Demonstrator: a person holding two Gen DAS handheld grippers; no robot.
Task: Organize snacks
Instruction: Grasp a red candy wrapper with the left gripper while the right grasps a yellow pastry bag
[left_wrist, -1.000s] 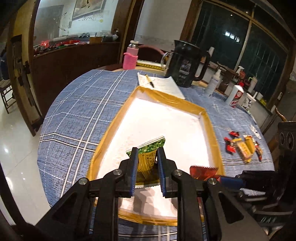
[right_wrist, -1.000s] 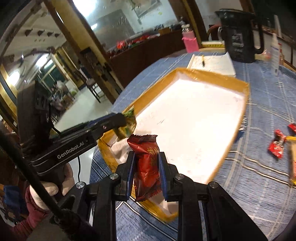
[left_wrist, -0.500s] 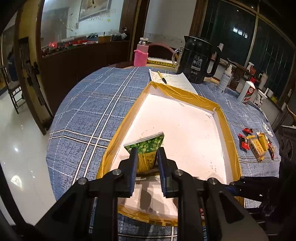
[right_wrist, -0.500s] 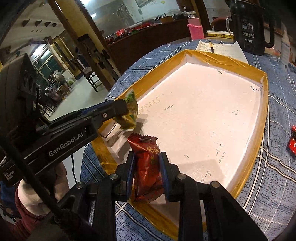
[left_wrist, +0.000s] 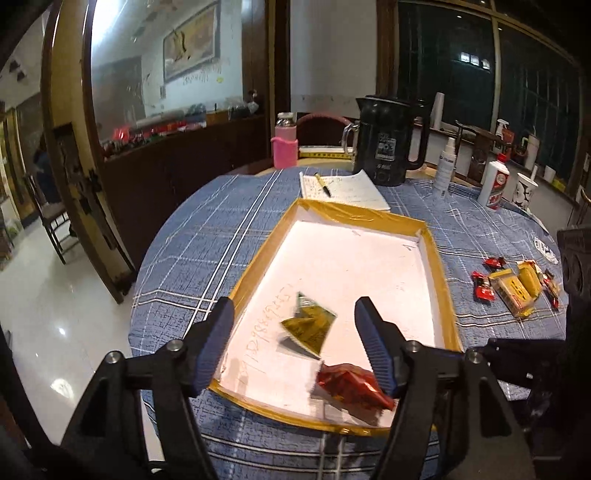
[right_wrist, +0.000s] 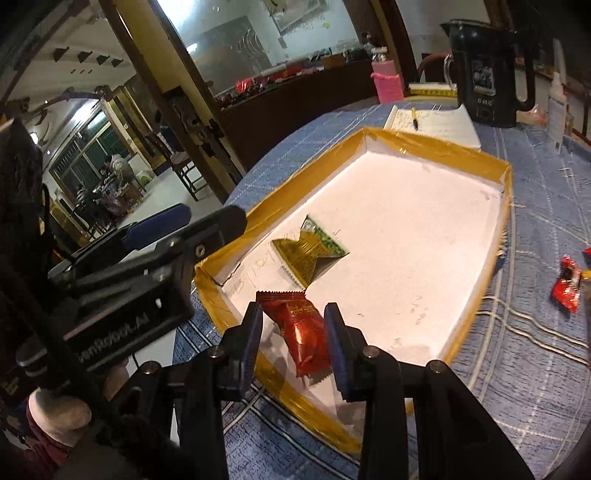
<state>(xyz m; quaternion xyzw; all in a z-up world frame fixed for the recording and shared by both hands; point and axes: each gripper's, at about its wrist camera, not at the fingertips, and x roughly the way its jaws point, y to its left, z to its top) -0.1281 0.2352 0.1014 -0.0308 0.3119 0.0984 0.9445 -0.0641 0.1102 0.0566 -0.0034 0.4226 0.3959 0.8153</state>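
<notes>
A white tray with a yellow taped rim (left_wrist: 436, 258) (right_wrist: 436, 147) lies on the blue checked tablecloth. A green-gold snack packet (left_wrist: 308, 326) (right_wrist: 310, 254) lies in the tray's near part. A red snack packet (left_wrist: 351, 384) (right_wrist: 304, 332) lies near the tray's front edge. My left gripper (left_wrist: 295, 343) is open and empty above the green packet. My right gripper (right_wrist: 293, 347) is open, its jaws on either side of the red packet, not gripping it. Several loose snacks (left_wrist: 513, 284) lie on the cloth right of the tray.
A black kettle (left_wrist: 388, 140), a notepad with a pen (left_wrist: 340, 188), a pink-sleeved bottle (left_wrist: 284, 144), a spray bottle (left_wrist: 445, 162) and a white bottle (left_wrist: 493, 181) stand behind the tray. The table's round edge drops off at left.
Both grippers have opened and let go. The green packet dropped flat into the tray from the left gripper, and the red packet now lies in the tray between the right jaws.
</notes>
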